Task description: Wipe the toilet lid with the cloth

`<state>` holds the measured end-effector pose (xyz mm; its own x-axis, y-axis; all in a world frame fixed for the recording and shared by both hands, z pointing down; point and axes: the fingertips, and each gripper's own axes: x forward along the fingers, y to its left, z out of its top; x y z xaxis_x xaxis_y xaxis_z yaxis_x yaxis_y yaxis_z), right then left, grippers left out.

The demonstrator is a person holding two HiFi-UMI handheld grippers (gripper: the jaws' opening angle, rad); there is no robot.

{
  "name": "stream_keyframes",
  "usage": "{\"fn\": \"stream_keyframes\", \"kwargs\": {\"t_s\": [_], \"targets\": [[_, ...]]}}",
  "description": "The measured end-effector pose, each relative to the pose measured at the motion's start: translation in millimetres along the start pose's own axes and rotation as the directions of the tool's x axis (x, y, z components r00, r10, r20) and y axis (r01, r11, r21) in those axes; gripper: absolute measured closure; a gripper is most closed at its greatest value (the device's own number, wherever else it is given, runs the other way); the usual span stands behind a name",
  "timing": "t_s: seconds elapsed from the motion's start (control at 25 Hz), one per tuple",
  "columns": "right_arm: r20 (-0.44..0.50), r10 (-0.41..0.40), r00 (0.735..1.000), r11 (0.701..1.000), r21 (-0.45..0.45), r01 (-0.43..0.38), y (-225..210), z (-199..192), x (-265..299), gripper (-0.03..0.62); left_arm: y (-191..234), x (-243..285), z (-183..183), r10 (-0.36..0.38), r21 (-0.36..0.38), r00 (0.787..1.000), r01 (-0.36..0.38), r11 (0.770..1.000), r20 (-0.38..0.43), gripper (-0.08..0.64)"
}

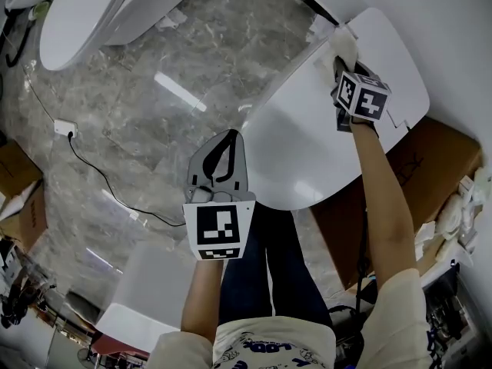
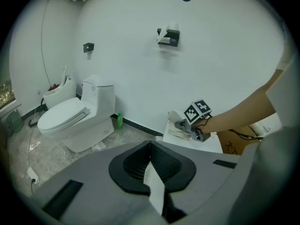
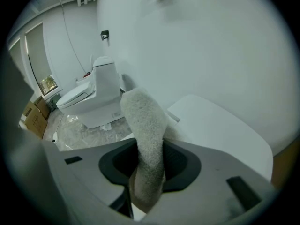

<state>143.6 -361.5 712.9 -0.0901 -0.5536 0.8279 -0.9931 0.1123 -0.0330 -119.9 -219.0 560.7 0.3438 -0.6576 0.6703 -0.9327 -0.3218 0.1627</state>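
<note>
The white toilet lid (image 1: 307, 144) is closed and lies at the middle right of the head view. At its far end my right gripper (image 1: 342, 61) is shut on a fluffy off-white cloth (image 1: 344, 43), which rests on the lid near the hinge. In the right gripper view the cloth (image 3: 145, 125) stands up between the jaws, with the lid (image 3: 220, 130) just beyond. My left gripper (image 1: 224, 157) hangs over the floor beside the lid's near left edge, shut and holding nothing. The left gripper view shows the right gripper (image 2: 187, 125) with the cloth (image 2: 177, 117) on the lid (image 2: 206, 143).
A second white toilet (image 1: 84, 14) stands at the far left on the marble floor. A brown cardboard box (image 1: 430, 167) sits right of the lid. A socket strip with a black cord (image 1: 65, 127) lies on the floor. The person's legs (image 1: 269, 267) are below the lid.
</note>
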Motion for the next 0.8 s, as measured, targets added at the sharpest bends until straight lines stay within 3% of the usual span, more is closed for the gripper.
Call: {"fn": "stream_keyframes", "kwargs": {"t_s": [0.24,0.48,0.8], "targets": [[-0.021,-0.029,0.999,0.998,-0.053,0.028,0.3,-5.2,11.5,0.472,0.5,0.1,-11.8,-0.003,-0.010,1.000,0.003,1.000,-0.011,0.555],[-0.009,-0.021,1.000,1.000,0.011,0.021,5.3,-10.7,10.0,0.472,-2.7,1.2,-14.8,-0.012,-0.022,1.000,0.012,1.000,-0.009,0.555],[-0.007,-0.010,1.000,1.000,-0.014,0.010,27.9,-26.0,0.3,0.472,-3.7,-7.2,-15.8,-0.011,-0.023,1.000,0.011,1.000,-0.004,0.555]]}}
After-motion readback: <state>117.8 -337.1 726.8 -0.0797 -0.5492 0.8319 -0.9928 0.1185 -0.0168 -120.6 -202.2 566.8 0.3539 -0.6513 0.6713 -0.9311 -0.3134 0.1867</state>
